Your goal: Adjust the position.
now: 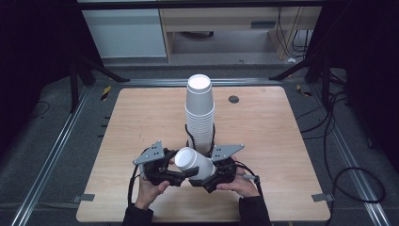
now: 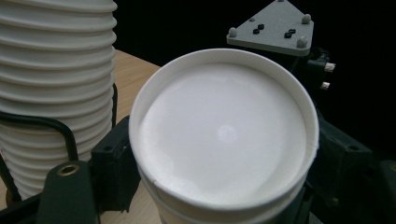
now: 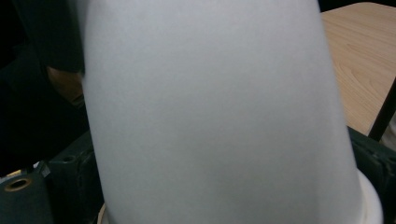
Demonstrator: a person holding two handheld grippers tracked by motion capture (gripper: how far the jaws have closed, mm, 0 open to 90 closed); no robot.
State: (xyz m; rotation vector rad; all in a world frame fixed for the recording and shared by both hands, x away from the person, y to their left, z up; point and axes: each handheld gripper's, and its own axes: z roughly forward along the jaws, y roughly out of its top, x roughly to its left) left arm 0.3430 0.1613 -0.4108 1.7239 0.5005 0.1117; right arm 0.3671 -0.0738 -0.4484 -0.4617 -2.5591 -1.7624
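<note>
A single white paper cup (image 1: pixel 194 162) lies on its side above the front of the wooden table (image 1: pixel 141 117), held between both grippers. My left gripper (image 1: pixel 180 171) closes on its base end, and in the left gripper view the recessed bottom of the cup (image 2: pixel 224 135) faces the camera between the jaws. My right gripper (image 1: pixel 208 175) is shut on the rim end, so the cup's wall (image 3: pixel 215 107) looms close in the right gripper view. Just behind stands a tall upside-down stack of white cups (image 1: pixel 199 110), whose ribbed rims (image 2: pixel 51 84) appear in the left gripper view.
A black wire holder (image 1: pixel 188 135) clasps the foot of the stack. A small dark round spot (image 1: pixel 234 99) marks the table's far right. Metal rails and cables run along the floor on both sides, and black stand legs rise behind the table.
</note>
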